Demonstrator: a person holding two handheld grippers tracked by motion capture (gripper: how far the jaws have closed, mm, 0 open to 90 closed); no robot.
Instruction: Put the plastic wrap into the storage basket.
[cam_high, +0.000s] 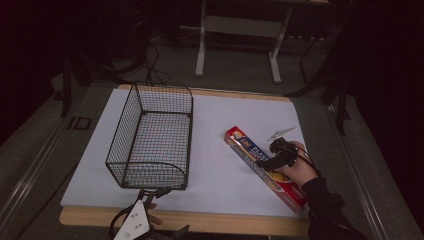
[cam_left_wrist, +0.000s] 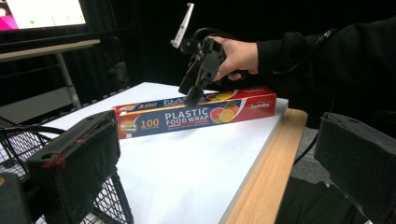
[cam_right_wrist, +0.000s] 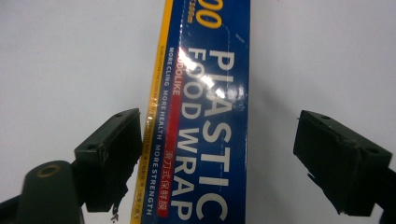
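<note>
Wrap box (cam_right_wrist: 201, 116) betw. right tool's (cam_right_wrist: 217, 154) spread jaws, untouched.

The right gripper (cam_high: 274, 156) points down with jaws wide apart; the left gripper (cam_high: 151, 192) rests low, jaws spread.

Right gripper (cam_left_wrist: 194, 95): black body, blocky housing, two black jaws with flat rectangular pads.
Right jaw pads (cam_right_wrist: 343, 161): matte black, small round screw recesses on top, edges scuffed and slightly frayed.
Right plate (cam_left_wrist: 183, 25): pale grey, three-cornered, thin, standing off the top of the gripper.
Right cable (cam_left_wrist: 308, 51): black, thin, trailing along the sleeve.
Sleeve (cam_high: 325, 205): black, long, loose-fitting cloth reaching the wrist.
Left gripper (cam_high: 152, 192): black frame and jaws.
Left plate (cam_high: 134, 224): white-grey triangle with small dark screw holes.
Left jaw pads (cam_left_wrist: 77, 172): black foam-like blocks, a red mark on one corner.
</note>
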